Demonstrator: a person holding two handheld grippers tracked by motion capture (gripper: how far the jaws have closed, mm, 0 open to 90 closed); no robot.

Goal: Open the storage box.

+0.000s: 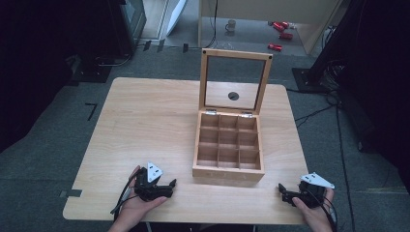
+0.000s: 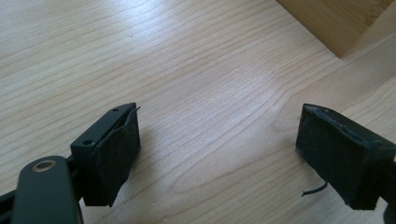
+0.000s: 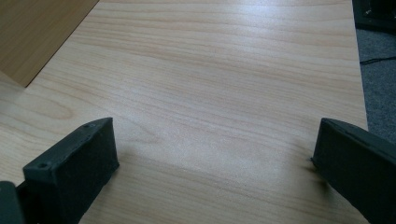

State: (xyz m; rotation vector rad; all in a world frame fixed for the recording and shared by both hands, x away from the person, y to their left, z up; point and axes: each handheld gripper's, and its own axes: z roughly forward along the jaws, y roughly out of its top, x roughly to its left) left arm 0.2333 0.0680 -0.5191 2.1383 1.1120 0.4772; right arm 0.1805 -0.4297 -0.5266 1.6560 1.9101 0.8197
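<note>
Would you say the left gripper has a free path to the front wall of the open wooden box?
Probably yes. The left gripper rests on the table with jaws open, beside the wooden box; bare tabletop lies between them.

No legible text, labels, brands, numbers, or signs anywhere

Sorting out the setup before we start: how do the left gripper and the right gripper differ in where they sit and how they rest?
The left gripper lies on the table near its front-left part, left of the wooden box; the right gripper sits at the front-right corner, right of the box. The left gripper is well inside the tabletop; the right gripper is close to the table's edge. Both have jaws spread wide, holding nothing, apart from the box.
</note>
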